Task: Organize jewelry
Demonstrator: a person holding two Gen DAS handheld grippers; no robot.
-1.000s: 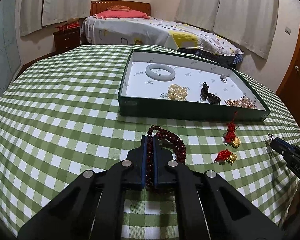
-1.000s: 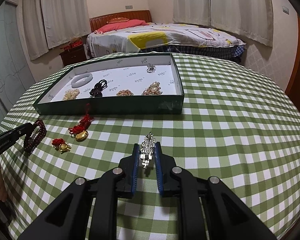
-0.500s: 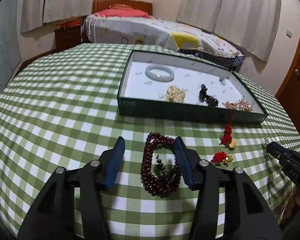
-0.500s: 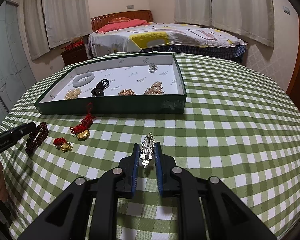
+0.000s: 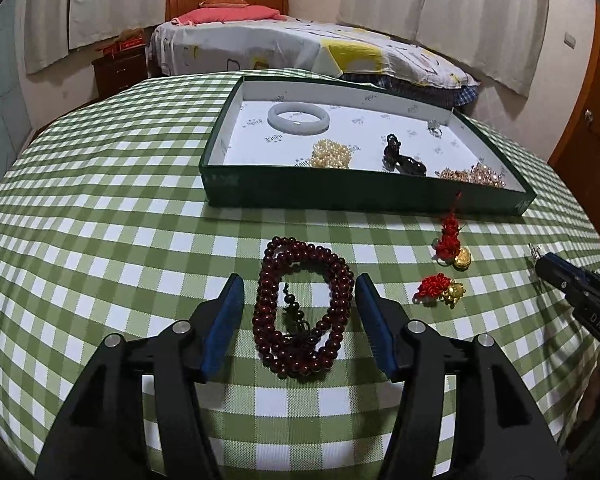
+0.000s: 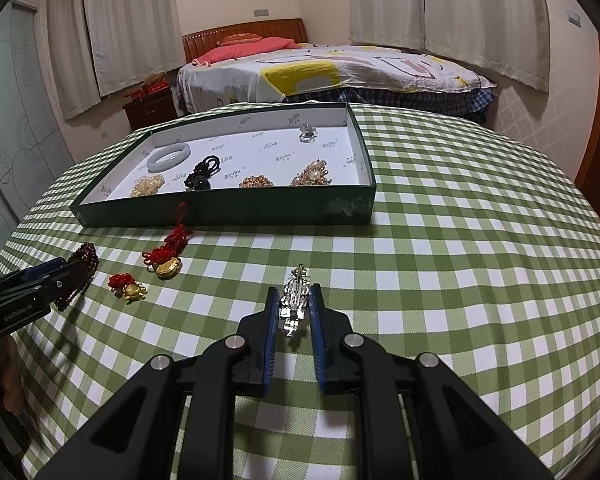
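Observation:
A dark red bead bracelet (image 5: 300, 312) lies coiled on the green checked tablecloth. My left gripper (image 5: 299, 286) is open, one finger on each side of the bracelet, not touching it. My right gripper (image 6: 295, 294) is shut on a silver crystal hairpin (image 6: 296, 300), held just above the cloth. Two red-knot gold charms (image 5: 452, 240) (image 5: 440, 289) lie between the grippers. A dark green tray (image 5: 364, 199) at the back holds a white jade bangle (image 5: 299, 117), pearl and gold pieces, a dark bracelet and a ring.
The round table's edge curves close on the right (image 6: 580, 280) and left (image 5: 4, 200). A bed (image 6: 332, 68) and a nightstand (image 5: 120, 64) stand behind the table. The right gripper's tip (image 5: 556, 270) shows in the left wrist view.
My left gripper has opened and let go of the red bead bracelet, which now lies on the cloth. The right gripper still holds the hairpin, hardly moved.

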